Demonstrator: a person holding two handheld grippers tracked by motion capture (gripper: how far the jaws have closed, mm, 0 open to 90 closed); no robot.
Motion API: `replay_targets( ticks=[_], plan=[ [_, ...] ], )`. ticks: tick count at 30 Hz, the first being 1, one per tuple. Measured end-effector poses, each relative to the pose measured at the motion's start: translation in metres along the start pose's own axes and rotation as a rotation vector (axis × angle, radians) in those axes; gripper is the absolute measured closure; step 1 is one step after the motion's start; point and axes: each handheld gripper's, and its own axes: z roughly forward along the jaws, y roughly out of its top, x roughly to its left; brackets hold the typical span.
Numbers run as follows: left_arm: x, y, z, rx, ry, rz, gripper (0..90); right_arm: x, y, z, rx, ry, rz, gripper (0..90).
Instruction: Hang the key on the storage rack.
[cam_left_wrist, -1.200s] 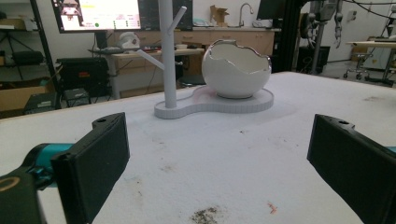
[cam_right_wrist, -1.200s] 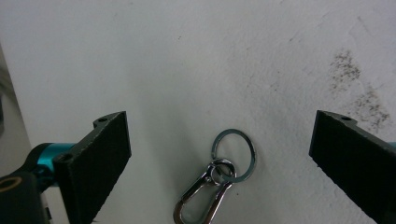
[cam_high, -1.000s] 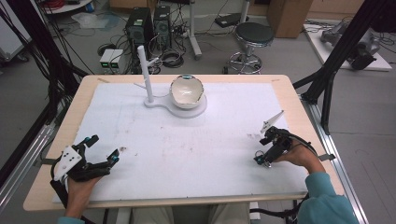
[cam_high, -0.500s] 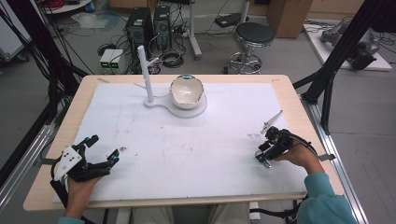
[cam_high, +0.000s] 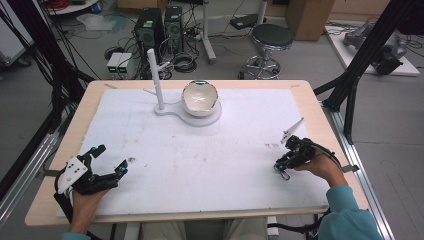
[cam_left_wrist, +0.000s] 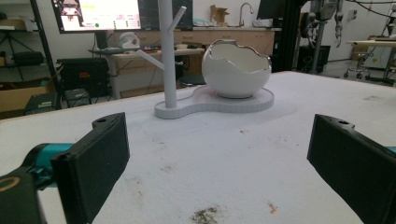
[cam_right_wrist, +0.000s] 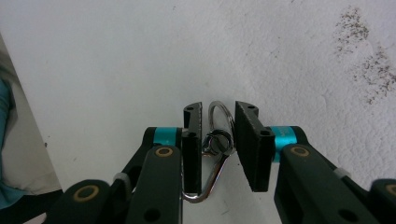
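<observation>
Right gripper (cam_right_wrist: 218, 140) pointed down at the white table (cam_high: 210, 170) at about 4 o'clock; its jaws had just been closing around a metal keyring clip (cam_right_wrist: 215, 144) lying flat there, narrow gaps on both sides, pads not yet pressing. Left gripper (cam_high: 102, 160) rested at 8 o'clock, jaws wide apart, nothing between them. At 12 o'clock stood a white eggshell-shaped bowl (cam_high: 200, 98) on its stand (cam_high: 172, 111), beside a branched post (cam_high: 156, 80).
</observation>
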Motion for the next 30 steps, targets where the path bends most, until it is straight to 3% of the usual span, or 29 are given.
replay_targets(
  ticks=[30],
  plan=[
    [-0.0001,0.0,0.0,0.0,0.0,0.002,6.2,0.0015,-0.0039,-0.0054,0.007,-0.009,-0.016,86.3]
  ],
)
